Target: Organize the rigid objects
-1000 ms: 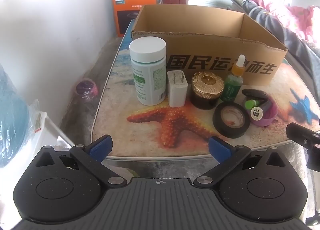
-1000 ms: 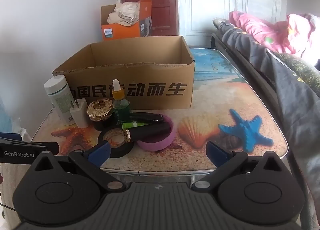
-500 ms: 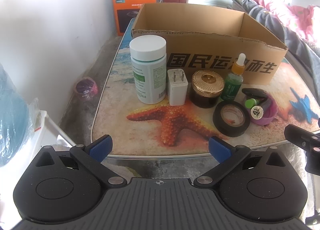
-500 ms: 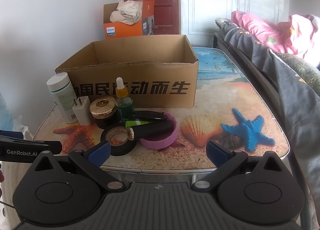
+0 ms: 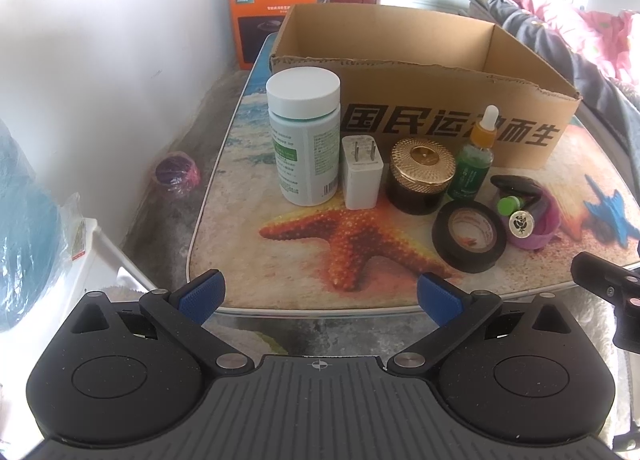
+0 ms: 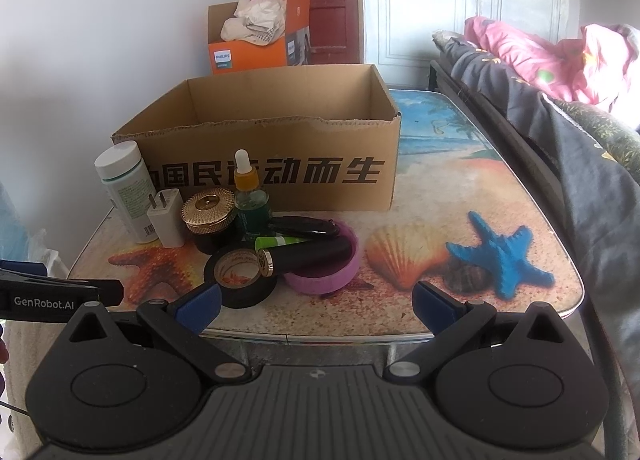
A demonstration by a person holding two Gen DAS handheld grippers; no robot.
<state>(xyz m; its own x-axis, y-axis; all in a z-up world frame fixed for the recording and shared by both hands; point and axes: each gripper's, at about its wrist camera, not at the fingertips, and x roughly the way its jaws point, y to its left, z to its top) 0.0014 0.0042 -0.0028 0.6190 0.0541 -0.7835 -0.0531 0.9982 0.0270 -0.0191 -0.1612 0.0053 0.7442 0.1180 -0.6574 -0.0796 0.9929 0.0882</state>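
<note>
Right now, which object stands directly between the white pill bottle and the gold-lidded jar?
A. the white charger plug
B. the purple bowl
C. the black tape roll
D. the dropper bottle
A: the white charger plug stands upright between the white pill bottle and the gold-lidded jar.

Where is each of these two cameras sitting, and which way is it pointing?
Left wrist: on the left gripper, before the table's near left edge, facing the white bottle and cardboard box; blue-tipped fingers show, open.
Right wrist: on the right gripper, further right, facing the box and blue starfish print; its own open fingers show.
Shared: box, bottle, black tape roll; each glimpses the other gripper.
</note>
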